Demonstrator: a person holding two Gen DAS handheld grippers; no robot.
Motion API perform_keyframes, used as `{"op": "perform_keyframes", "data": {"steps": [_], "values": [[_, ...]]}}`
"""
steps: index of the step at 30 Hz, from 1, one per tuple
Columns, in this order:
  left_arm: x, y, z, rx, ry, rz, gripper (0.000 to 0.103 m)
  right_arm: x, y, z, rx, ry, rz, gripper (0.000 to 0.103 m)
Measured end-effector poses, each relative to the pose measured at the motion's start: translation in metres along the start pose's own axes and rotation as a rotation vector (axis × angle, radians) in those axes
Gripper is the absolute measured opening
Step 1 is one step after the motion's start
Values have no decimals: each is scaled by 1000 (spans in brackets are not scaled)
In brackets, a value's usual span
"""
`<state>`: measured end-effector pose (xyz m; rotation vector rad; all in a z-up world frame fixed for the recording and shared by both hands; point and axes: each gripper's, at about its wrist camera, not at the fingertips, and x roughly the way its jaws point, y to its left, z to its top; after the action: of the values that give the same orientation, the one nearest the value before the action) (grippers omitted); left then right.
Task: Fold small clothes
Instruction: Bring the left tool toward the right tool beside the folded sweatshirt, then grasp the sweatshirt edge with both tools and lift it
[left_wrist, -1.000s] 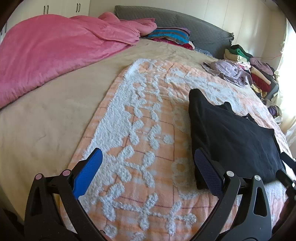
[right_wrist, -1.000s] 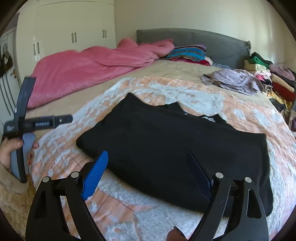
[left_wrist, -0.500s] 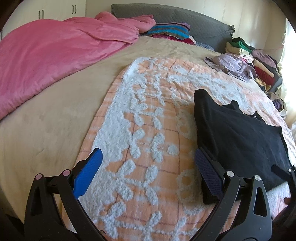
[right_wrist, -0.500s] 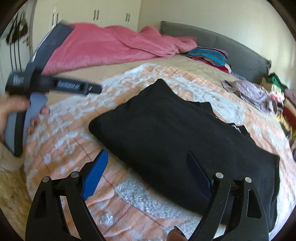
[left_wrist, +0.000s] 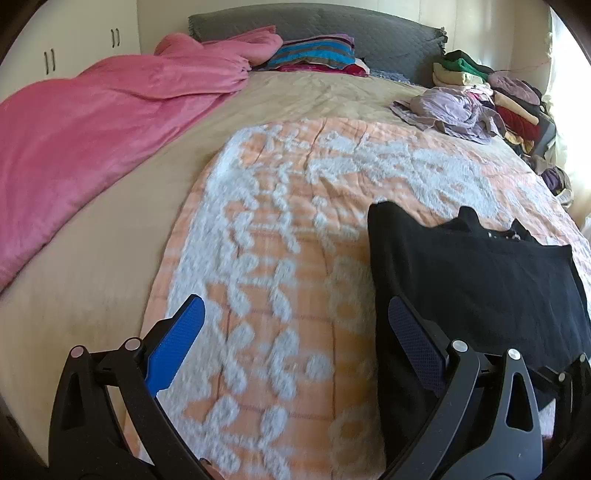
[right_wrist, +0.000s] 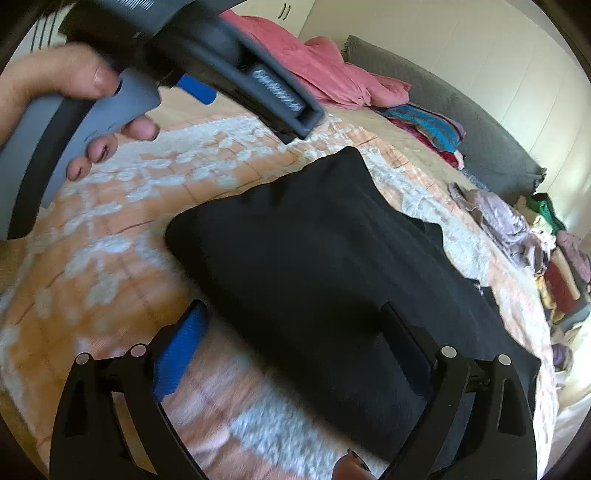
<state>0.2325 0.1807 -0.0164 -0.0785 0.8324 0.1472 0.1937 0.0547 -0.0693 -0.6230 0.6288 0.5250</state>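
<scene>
Nearest in the right wrist view, the right gripper has its fingers spread wide; its jaws have just been opening, and the near edge of the black garment lies between them with no pad pressing on it. The left gripper likewise stands wide open over the bedspread and holds nothing; its right finger sits at the garment's left edge, contact not determinable.

The black garment is folded flat into a broad, roughly rectangular panel, plain dark fabric, smooth on top, with a collar or strap portion protruding at its far edge. It lies on the right part of the orange-and-white bedspread, which carries a raised white floral pattern on an orange grid.

In the right wrist view, a hand grips the left gripper's grey handle at upper left.

The bedspread covers part of a bed with a beige sheet. A pink blanket is heaped on the left side. Further back lie a crumpled lilac garment, stacked folded clothes at the right, striped textiles, and a grey headboard. White cupboard doors stand beyond.
</scene>
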Motion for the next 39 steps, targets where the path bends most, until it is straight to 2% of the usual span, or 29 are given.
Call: {"op": "perform_keyframes", "data": {"steps": [4, 7, 8, 10, 12, 15, 21, 27, 30, 39], "values": [[10, -7, 9, 15, 14, -4, 93, 13, 6, 9, -49, 0, -58, 95], [16, -11, 13, 24, 26, -8, 93, 17, 5, 14, -59, -16, -94, 88], [17, -13, 14, 26, 29, -8, 93, 17, 4, 16, -60, -27, -109, 72], [20, -15, 16, 26, 35, -12, 93, 14, 1, 17, -53, -47, -103, 62], [20, -17, 18, 18, 43, -37, 93, 5, -2, 15, -35, -85, -88, 40], [21, -19, 23, 2, 54, -69, 93, -7, -7, 12, -15, -134, -75, 21], [20, -29, 31, -31, 72, -126, 93, -26, -23, 5, 60, -196, -49, 13], [18, -49, 38, -38, 96, -184, 93, -49, -36, -2, 102, -249, -73, 11], [13, -60, 43, -49, 104, -236, 93, -62, -42, -8, 119, -265, -90, 11], [2, -106, 48, -32, 125, -340, 91, -96, -67, -31, 196, -323, -129, 10]]}}
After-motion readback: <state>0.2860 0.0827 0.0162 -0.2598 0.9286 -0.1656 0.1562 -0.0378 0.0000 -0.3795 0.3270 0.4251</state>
